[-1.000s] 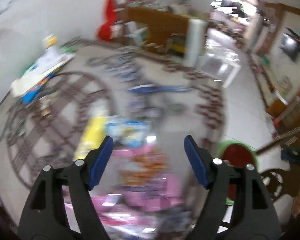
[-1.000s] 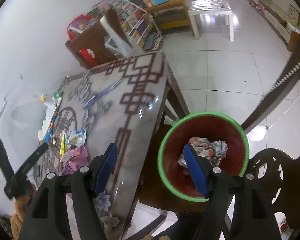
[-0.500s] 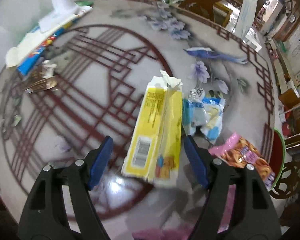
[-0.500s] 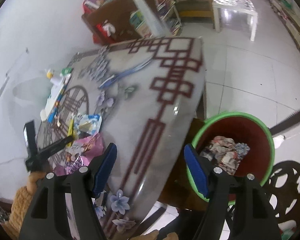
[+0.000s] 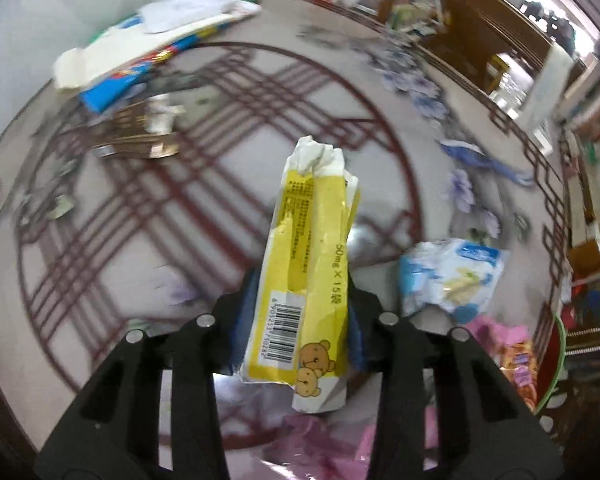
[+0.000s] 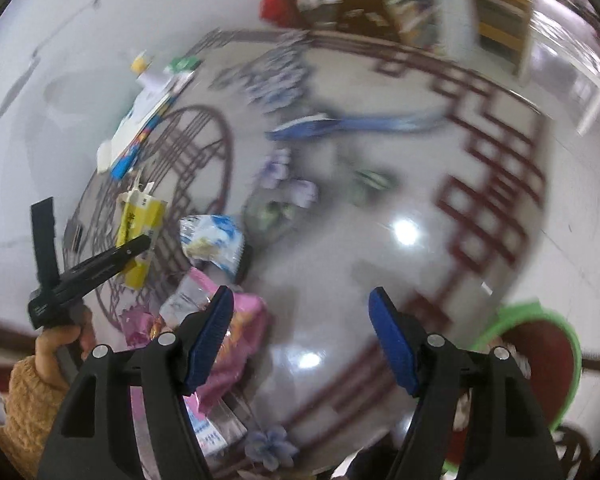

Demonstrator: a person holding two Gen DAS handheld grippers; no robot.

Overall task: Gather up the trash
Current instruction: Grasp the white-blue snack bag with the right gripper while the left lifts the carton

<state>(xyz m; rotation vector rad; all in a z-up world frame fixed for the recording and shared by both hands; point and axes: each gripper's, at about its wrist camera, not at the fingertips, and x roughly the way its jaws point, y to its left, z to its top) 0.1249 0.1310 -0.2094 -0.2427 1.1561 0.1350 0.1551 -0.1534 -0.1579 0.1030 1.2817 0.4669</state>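
My left gripper (image 5: 300,312) is shut on a yellow torn carton (image 5: 312,264) with a barcode and bear print, held just above the table; it also shows in the right wrist view (image 6: 138,236). A blue-white wrapper (image 5: 452,276) lies right of it, also seen in the right wrist view (image 6: 214,240). Pink snack bags (image 6: 220,340) lie near the table's front. My right gripper (image 6: 300,336) is open and empty above the table. The green-rimmed red trash bin (image 6: 540,344) stands off the table's right edge, with its rim in the left wrist view (image 5: 556,364).
The patterned glass table (image 6: 380,240) carries a blue-white tube and a bottle (image 5: 156,36) at the far left, and gold wrappers (image 5: 140,140). A wooden bookshelf (image 5: 460,28) stands beyond the table. White wall lies to the left.
My left gripper closed on the yellow carton and lifted it. My right gripper swung from over the bin to over the table.
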